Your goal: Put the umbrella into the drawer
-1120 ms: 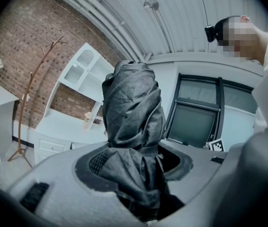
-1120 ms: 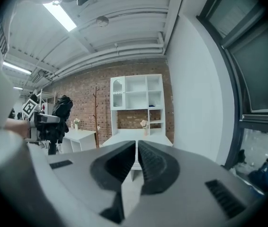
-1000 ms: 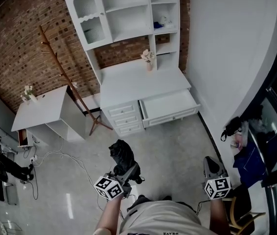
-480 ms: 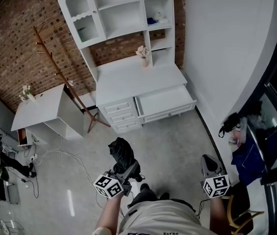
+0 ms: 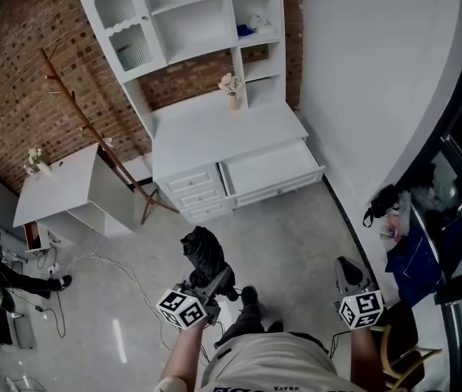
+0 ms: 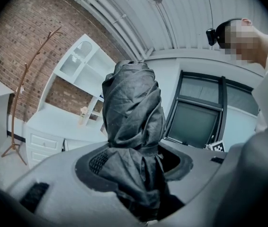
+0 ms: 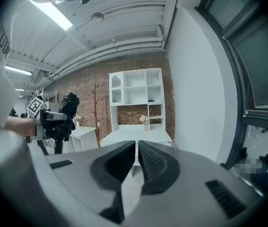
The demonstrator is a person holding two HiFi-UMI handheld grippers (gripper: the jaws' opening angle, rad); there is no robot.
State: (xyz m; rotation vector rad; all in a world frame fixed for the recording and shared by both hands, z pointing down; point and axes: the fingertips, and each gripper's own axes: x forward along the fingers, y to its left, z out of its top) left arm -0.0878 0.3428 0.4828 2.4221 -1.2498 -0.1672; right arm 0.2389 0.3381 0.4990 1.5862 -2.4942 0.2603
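Note:
A folded black umbrella (image 5: pixel 202 251) stands upright in my left gripper (image 5: pixel 213 281), whose jaws are shut on its lower part. In the left gripper view the umbrella (image 6: pixel 134 108) fills the middle and rises out of the left gripper (image 6: pixel 138 163). My right gripper (image 5: pixel 349 269) is low at the right, shut and empty; in its own view its pads (image 7: pixel 147 160) meet with nothing between them. The open white drawer (image 5: pixel 268 167) juts from the right side of the white desk (image 5: pixel 215 133), well ahead of both grippers across bare floor.
A white hutch with shelves (image 5: pixel 182 15) tops the desk, and a small flower vase (image 5: pixel 231 84) stands on it. A wooden coat rack (image 5: pixel 92 137) and a white side table (image 5: pixel 55 190) are to the left. Cables (image 5: pixel 108 264) lie on the floor. Bags and clutter (image 5: pixel 390 211) sit at the right wall.
The desk and drawer have shifted up and left in the head view, and a shoe now shows between the grippers. Both grippers keep their places in the view, and the umbrella stays gripped.

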